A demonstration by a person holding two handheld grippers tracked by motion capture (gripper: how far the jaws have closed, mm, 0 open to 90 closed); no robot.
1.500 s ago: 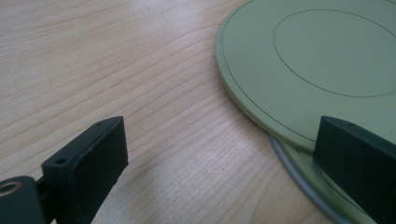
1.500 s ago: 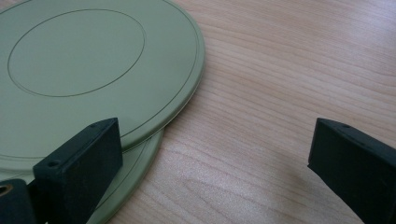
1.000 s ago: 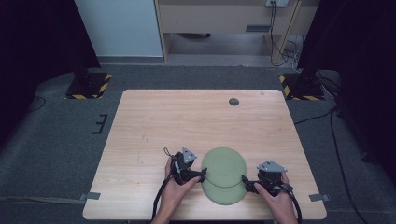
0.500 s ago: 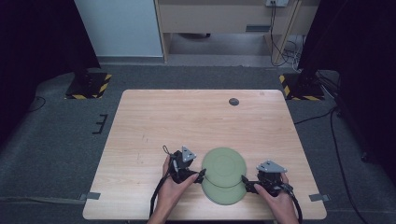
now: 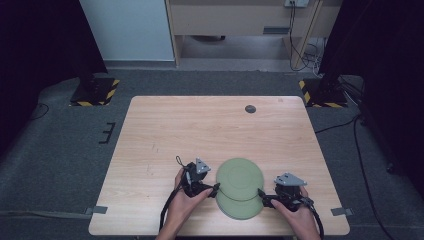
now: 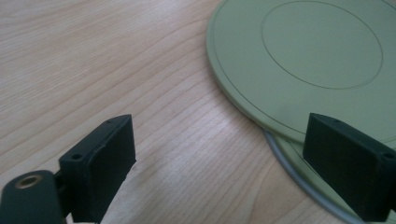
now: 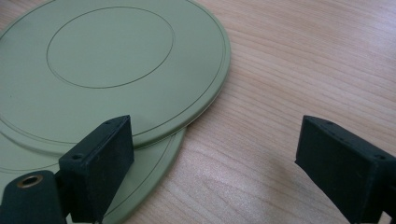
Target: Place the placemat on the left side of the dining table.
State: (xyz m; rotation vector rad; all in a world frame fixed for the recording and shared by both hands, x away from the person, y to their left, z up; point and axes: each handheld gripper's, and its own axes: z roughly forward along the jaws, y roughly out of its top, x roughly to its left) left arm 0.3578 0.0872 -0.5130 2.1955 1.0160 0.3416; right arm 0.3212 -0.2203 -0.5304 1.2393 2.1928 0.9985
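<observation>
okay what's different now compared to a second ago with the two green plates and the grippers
Little has changed. The left gripper has just been closing its jaws slightly, still open with nothing clamped. The upper plate and lower plate lie overlapped as before, and the right gripper stays open beside them.

No lettering, label, brand or number can be read anywhere — not on the wooden table (image 5: 200,130), nor on the two green plates (image 5: 240,185) near its front edge.
</observation>
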